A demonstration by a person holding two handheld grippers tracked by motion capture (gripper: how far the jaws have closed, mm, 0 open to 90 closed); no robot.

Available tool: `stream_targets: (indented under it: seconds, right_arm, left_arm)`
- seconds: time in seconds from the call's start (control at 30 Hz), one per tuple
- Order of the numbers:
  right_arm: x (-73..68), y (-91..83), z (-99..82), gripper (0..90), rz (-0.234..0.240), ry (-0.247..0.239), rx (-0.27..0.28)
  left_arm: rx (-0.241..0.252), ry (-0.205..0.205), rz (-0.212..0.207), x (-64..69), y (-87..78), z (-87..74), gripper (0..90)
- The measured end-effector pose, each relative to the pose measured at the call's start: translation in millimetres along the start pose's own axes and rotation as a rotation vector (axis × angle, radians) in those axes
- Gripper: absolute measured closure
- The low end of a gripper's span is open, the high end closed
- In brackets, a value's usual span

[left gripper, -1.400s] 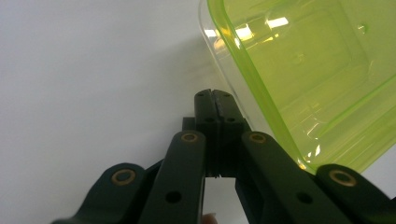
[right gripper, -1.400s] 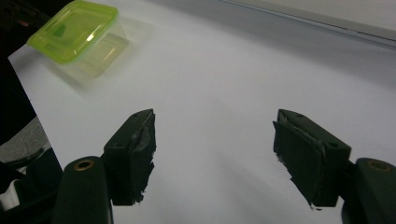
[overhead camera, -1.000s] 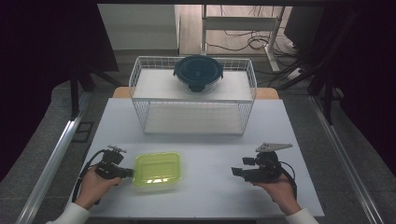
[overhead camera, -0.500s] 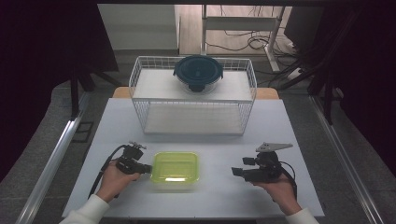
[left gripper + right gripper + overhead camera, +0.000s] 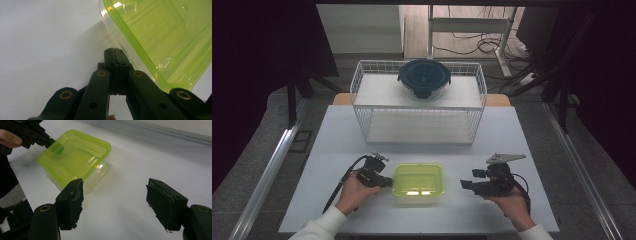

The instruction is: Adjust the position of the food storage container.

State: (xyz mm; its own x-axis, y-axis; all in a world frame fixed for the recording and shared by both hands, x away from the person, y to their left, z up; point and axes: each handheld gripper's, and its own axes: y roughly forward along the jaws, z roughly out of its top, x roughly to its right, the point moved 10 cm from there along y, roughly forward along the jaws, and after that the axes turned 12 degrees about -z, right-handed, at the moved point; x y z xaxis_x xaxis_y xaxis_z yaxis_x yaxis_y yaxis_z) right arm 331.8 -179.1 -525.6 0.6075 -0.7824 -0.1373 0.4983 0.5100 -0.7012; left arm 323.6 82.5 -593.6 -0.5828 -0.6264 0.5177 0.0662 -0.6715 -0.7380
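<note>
While the closed left gripper [image 5: 384, 181] nudges the green container [image 5: 418, 182] from its 9 o'clock side at mid-desk [image 5: 422, 150], pushing low and level avoids tipping; the right gripper [image 5: 467, 185] waits open at 3 o'clock.

Your left hand [image 5: 354, 189] held the left gripper [image 5: 388, 182] low and level, its jaws pressed fully together, tips pointing toward your right side. Your right hand [image 5: 507, 202] held the right gripper [image 5: 463, 184] level too, jaws spread wide with nothing between the pads [image 5: 75, 195], tips facing the left gripper's.
</note>
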Motion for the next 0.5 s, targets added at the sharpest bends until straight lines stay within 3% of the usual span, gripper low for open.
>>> stream_targets:
  seconds: [0.27,0.5]
  right_arm:
    - [-0.4,-0.3,-0.6,29.7,0.002,-0.001,-0.001]
    - [0.8,-1.2,-4.1,29.7,-0.002,0.006,-0.005]
  left_arm:
    - [0.014,0.002,-0.020,3.5,6.7,3.8,89.9]
    - [0.053,0.003,0.002,-3.5,-4.3,2.6,89.7]
